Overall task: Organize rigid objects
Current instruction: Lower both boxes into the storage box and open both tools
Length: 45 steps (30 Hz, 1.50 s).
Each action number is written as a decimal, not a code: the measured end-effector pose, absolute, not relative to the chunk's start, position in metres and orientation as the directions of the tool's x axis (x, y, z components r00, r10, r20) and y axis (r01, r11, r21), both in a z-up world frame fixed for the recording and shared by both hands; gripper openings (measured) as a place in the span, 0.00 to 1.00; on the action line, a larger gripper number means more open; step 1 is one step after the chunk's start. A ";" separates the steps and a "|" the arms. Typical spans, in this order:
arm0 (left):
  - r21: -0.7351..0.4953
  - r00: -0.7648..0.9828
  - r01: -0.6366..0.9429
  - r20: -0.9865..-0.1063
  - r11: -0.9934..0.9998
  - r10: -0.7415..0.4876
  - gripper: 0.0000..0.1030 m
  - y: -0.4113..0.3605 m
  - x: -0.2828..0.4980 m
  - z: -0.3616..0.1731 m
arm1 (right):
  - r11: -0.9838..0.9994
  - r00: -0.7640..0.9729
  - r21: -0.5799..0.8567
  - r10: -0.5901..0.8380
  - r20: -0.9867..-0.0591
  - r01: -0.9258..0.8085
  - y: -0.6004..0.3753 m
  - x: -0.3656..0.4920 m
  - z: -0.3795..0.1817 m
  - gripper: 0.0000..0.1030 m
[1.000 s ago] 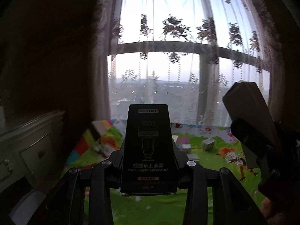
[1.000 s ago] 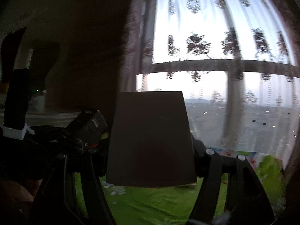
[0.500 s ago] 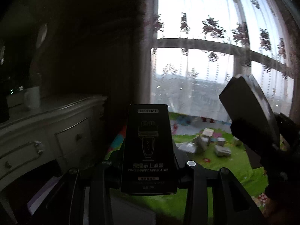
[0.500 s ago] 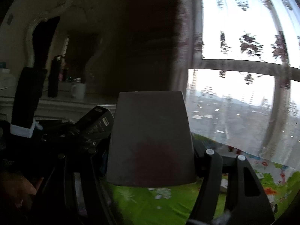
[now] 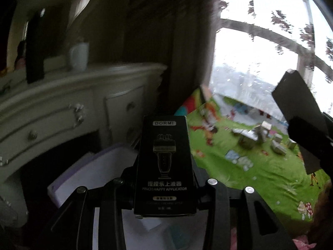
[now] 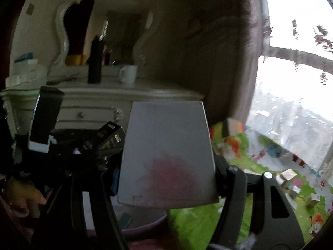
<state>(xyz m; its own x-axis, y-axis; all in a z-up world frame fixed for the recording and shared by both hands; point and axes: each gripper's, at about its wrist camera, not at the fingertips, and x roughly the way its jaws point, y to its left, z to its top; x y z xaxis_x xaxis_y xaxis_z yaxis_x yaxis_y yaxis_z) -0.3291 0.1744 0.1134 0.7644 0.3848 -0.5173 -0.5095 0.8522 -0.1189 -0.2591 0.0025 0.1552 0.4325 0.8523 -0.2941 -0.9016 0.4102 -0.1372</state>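
My left gripper (image 5: 165, 184) is shut on a black DORMI box (image 5: 164, 162) with gold print, held upright in the air. My right gripper (image 6: 166, 179) is shut on a plain grey box (image 6: 167, 154). In the left wrist view the grey box (image 5: 299, 112) shows at the right edge. In the right wrist view the black box (image 6: 110, 139) shows at the left, end on. Below both grippers lies a white and purple bin (image 5: 87, 179), also low in the right wrist view (image 6: 141, 225).
A white dresser (image 5: 62, 108) stands on the left with a white mug (image 5: 78, 56) and a dark bottle (image 5: 35, 62) on top, under a mirror (image 6: 87, 31). Several small boxes (image 5: 256, 135) lie scattered on the green play mat (image 5: 260, 166) by the curtained window (image 5: 270, 52).
Both views have swung left, from the window and mat to the dresser and the bin below. Both boxes stay held in the same grip.
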 end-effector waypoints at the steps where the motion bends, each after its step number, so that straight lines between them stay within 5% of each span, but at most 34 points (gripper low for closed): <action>1: -0.125 0.749 -0.525 -0.538 0.842 0.387 0.39 0.182 -0.330 0.109 | 0.399 0.421 -0.136 0.852 -0.311 -0.907 0.007 -0.260 0.153 0.67; 18: -0.074 0.550 -0.621 -0.751 0.780 0.366 0.39 0.230 -0.336 0.039 | 0.120 0.188 -0.146 0.709 -0.680 -0.982 0.090 -0.284 0.067 0.67; 28: -0.045 0.446 -0.691 -0.812 0.721 0.377 0.40 0.252 -0.343 0.010 | 0.007 0.135 -0.172 0.648 -0.749 -0.985 0.102 -0.311 0.027 0.67; 29: -0.047 0.440 -0.699 -0.815 0.713 0.378 0.43 0.254 -0.344 0.009 | 0.004 0.136 -0.175 0.644 -0.753 -0.985 0.102 -0.312 0.024 0.68; 32: -0.023 0.392 -0.739 -0.828 0.674 0.402 0.86 0.260 -0.341 0.008 | 0.004 0.128 -0.162 0.629 -0.767 -0.987 0.104 -0.309 0.019 0.73; 40: 0.024 0.367 -0.747 -0.819 0.665 0.441 0.88 0.252 -0.334 0.016 | 0.142 0.148 -0.068 0.683 -0.715 -0.987 0.076 -0.277 0.041 0.84; 45: 0.023 0.404 -0.686 -0.819 0.727 0.407 0.88 0.228 -0.309 0.023 | 0.330 0.313 -0.110 0.660 -0.683 -0.938 0.035 -0.227 0.052 0.87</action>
